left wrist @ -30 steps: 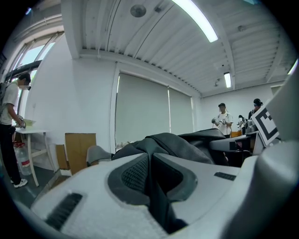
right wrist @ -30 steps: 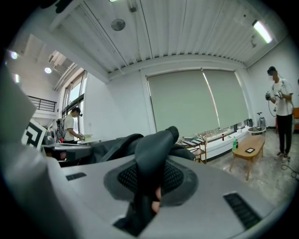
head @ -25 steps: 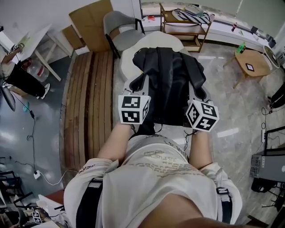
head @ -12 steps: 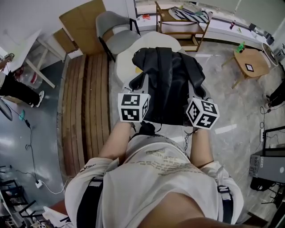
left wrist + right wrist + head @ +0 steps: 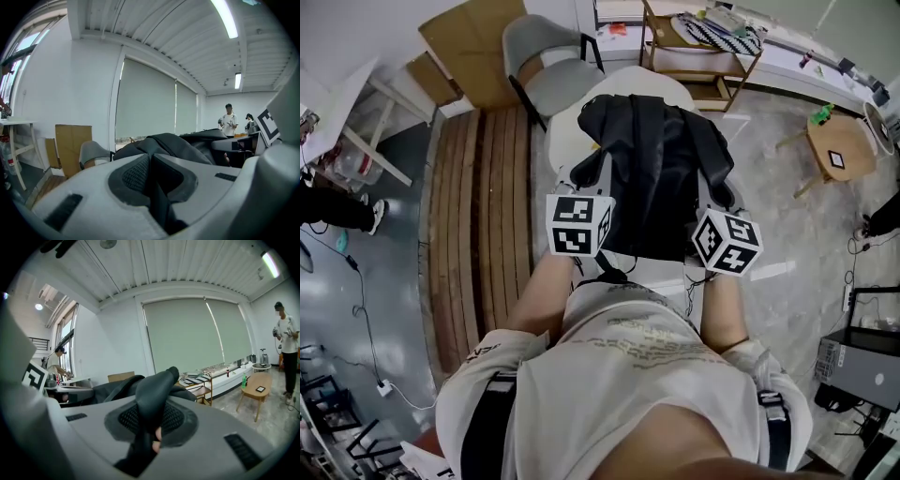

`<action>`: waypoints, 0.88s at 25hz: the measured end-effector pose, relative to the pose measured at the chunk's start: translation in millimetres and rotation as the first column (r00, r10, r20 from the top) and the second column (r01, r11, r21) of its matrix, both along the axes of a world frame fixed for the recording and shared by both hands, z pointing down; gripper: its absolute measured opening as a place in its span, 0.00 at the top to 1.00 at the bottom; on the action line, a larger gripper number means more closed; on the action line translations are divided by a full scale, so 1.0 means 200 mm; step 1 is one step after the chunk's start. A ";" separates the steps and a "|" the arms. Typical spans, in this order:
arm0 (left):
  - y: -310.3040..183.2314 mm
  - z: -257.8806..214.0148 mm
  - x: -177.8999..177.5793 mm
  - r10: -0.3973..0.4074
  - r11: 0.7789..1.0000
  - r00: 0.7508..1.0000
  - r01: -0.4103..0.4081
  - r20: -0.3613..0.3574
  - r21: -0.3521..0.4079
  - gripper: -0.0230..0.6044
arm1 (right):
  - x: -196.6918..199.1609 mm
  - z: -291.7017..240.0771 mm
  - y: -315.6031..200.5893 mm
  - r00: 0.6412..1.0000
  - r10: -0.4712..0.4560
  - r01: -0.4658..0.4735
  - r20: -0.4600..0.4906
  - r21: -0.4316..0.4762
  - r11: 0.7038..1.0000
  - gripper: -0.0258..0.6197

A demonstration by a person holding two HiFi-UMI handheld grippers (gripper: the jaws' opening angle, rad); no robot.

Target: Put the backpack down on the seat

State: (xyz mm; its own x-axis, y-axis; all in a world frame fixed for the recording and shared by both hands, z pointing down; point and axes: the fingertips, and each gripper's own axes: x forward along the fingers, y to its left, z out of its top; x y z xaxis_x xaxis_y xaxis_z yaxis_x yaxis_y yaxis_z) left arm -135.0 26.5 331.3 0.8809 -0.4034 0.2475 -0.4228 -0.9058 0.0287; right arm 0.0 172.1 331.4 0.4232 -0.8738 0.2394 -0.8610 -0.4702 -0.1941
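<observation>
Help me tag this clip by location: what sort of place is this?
Probably an office or lab-style workroom rather than a home: ceiling strip lights, wide roller blinds, and another person standing at work across the room.

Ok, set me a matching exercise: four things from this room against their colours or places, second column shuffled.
Things:
1. backpack
2. chair
3. cardboard sheet
4. small table

Descriptions:
a. grey
b. black
c. brown, against the wall
d. light wood, square marker on top

Pairs: 1-b, 2-a, 3-c, 4-d
</observation>
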 end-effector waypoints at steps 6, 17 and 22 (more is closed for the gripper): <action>-0.28 0.01 0.10 0.010 0.999 1.000 -0.011 -0.010 -0.040 0.89 | 0.10 -0.01 -0.28 1.000 -0.003 0.003 0.007 -0.006 1.000 0.85; -0.61 0.10 0.18 0.034 0.993 0.999 -0.036 -0.022 -0.110 0.89 | 0.17 0.02 -0.58 1.000 -0.014 0.015 0.028 -0.051 0.999 0.86; -0.64 0.18 0.21 0.043 0.988 0.999 -0.044 -0.006 -0.146 0.89 | 0.18 0.08 -0.59 0.998 -0.008 0.013 0.066 -0.068 0.998 0.86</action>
